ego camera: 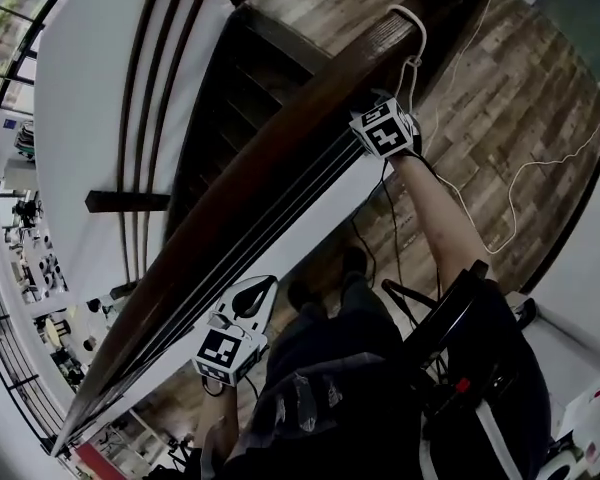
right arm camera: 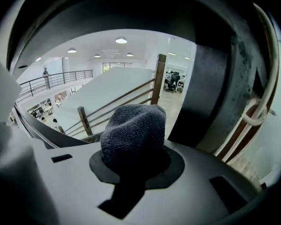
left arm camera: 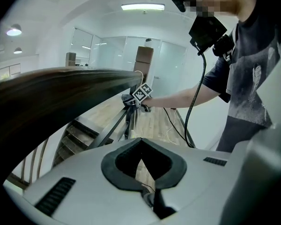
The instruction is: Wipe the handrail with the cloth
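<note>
A dark wooden handrail (ego camera: pixel 280 158) runs diagonally from lower left to upper right. High up on it sits my right gripper (ego camera: pixel 385 128), shut on a bunched grey cloth (right arm camera: pixel 133 130); in the right gripper view the rail's dark side (right arm camera: pixel 210 93) rises just right of the cloth. The marker cube hides the cloth in the head view. My left gripper (ego camera: pixel 237 338) hangs lower down, beside and slightly under the rail, jaws together with nothing between them. In the left gripper view the rail (left arm camera: pixel 51 95) passes blurred at upper left, and the right gripper (left arm camera: pixel 141 93) shows far along it.
Thin metal bars (ego camera: pixel 270 228) run under the rail, with dark stair treads (ego camera: pixel 230 88) beyond. A white cord (ego camera: pixel 417 38) loops over the rail's top end and trails across the wooden floor (ego camera: pixel 500 98). The person's legs and gear stand right of the rail.
</note>
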